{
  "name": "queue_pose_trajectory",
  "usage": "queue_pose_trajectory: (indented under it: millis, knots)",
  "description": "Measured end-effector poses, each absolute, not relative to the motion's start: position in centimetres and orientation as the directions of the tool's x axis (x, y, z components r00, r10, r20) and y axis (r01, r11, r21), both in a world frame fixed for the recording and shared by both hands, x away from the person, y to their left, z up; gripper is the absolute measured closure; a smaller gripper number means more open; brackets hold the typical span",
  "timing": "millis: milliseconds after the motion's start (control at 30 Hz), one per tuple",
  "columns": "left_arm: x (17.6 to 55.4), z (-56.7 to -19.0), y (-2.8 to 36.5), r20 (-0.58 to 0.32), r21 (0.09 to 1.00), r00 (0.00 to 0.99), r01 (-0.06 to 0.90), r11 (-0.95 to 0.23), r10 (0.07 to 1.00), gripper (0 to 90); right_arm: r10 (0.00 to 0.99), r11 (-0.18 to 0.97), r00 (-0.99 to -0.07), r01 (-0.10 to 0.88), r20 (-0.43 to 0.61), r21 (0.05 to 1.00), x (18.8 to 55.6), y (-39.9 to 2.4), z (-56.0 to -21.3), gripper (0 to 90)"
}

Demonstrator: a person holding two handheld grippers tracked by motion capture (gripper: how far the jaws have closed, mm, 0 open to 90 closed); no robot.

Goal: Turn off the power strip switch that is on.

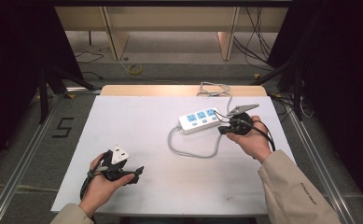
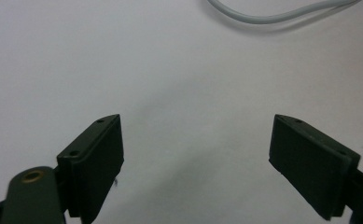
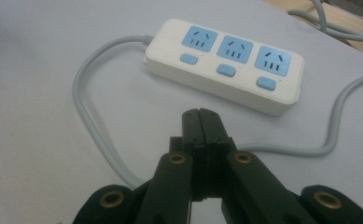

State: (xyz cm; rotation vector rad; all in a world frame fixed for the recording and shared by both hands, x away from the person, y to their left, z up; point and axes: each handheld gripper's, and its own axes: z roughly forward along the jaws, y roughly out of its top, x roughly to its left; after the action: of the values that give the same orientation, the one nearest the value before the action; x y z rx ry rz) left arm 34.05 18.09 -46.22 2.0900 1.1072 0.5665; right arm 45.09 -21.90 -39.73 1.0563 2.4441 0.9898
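Note:
A white power strip (image 1: 198, 120) (image 3: 226, 65) with three blue sockets and three blue switches lies on the white table right of centre. Its grey cable (image 1: 188, 151) (image 3: 90, 121) loops toward the near side and another run (image 1: 214, 88) leaves over the far edge. My right gripper (image 1: 222, 130) (image 3: 201, 113) hovers just right of the strip, jaws pressed together with nothing between them, tips pointing at the strip. My left gripper (image 1: 139, 171) (image 2: 195, 154) rests at the near left, jaws wide apart over bare table, with a stretch of the grey cable (image 2: 272, 16) farther off.
The white table top (image 1: 137, 121) has a wooden strip (image 1: 170, 90) along its far edge. Metal rails (image 1: 25, 154) run along both sides. A black "5" mark (image 1: 62, 127) is on the floor at left. Table legs and loose cables stand beyond the far edge.

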Motion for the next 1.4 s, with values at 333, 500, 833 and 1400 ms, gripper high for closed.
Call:
queue_pose_trajectory:
  millis: [333,500,833,1400]
  knots:
    - [34.1,-46.2,18.1,0.052,0.746,0.540,0.538,-0.393,0.840,17.7,0.729,0.492,-0.684,0.523,-0.001,0.696,45.5,-21.6,-39.4,90.0]
    - [34.0,-46.2,18.1,0.054,0.745,0.541,0.538,-0.395,0.839,17.7,0.729,0.494,-0.684,0.525,-0.003,0.693,45.8,-21.4,-39.4,90.0]
    - [34.1,-46.2,18.1,0.053,0.746,0.543,0.536,-0.395,0.838,17.7,0.732,0.495,-0.682,0.526,-0.005,0.691,46.1,-21.3,-39.6,90.0]
    - [34.1,-46.2,18.0,0.051,0.746,0.542,0.537,-0.393,0.839,17.8,0.732,0.498,-0.681,0.533,-0.003,0.684,46.8,-20.7,-39.9,90.0]
